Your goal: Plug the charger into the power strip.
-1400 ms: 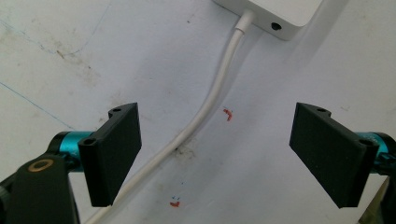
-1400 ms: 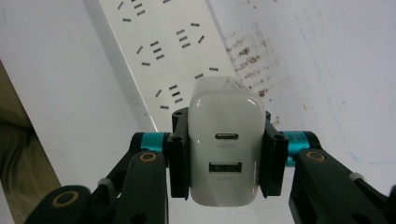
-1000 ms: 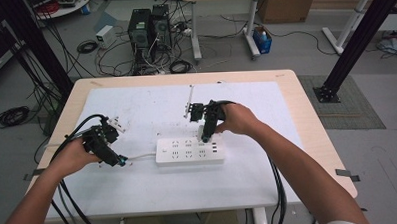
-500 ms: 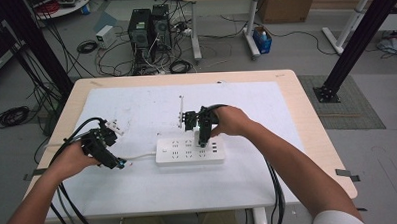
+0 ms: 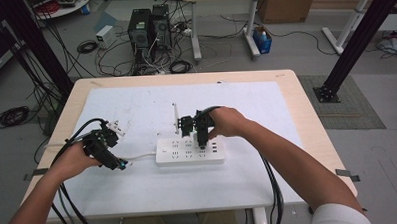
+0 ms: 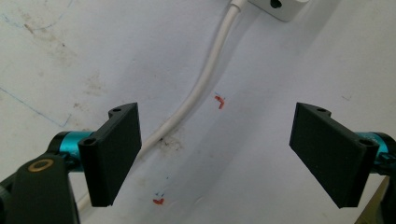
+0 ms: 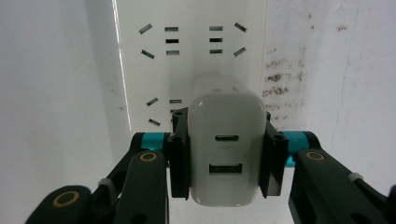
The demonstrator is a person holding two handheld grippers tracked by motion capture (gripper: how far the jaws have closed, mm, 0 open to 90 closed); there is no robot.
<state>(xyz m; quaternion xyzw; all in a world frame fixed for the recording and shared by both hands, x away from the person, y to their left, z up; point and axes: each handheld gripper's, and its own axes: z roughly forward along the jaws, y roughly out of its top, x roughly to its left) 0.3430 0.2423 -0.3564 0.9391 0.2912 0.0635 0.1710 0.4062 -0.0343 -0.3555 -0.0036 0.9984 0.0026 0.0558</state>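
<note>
1. Between the right gripper point(image 7: 226, 154) jaws: white rounded-square plastic USB wall charger point(image 7: 225, 149), pinched on both flat sides, port face toward the camera. Two ports visible, a small oval one above a wider rectangular one.
2. Just past the charger: long white plastic power strip point(image 7: 191, 42) lies flat, socket slots open ahead of the jaws. Charger body sits over the strip; cannot tell whether its prongs are seated or hovering above a socket.
3. High view: right gripper point(image 5: 201, 137) stands over the strip's point(image 5: 190, 152) right-centre part, right hand point(image 5: 226, 121) wrapped on top.
4. Left gripper point(image 6: 215, 158): jaws spread wide, holding nothing. White round power cord point(image 6: 201, 88) runs out from beside the near jaw and away to the strip's corner at the top edge. Red marks on the white table sheet point(image 6: 289, 56) between the jaws.
5. High view: left gripper point(image 5: 107, 151) is off the strip's left end, near the cord point(image 5: 140, 156), not touching the strip.
6. Risks, judged:
- Prongs misaligned with slots, so the charger jams or tilts if pushed; the charger body hides the prongs.
- Strip unbraced, left jaws not on it, so a push or pull could slide or lift it.
- Smooth sides, so the charger could twist in the pinch under off-axis force.
- Left jaws closing here may catch the cord and drag the strip.
</note>
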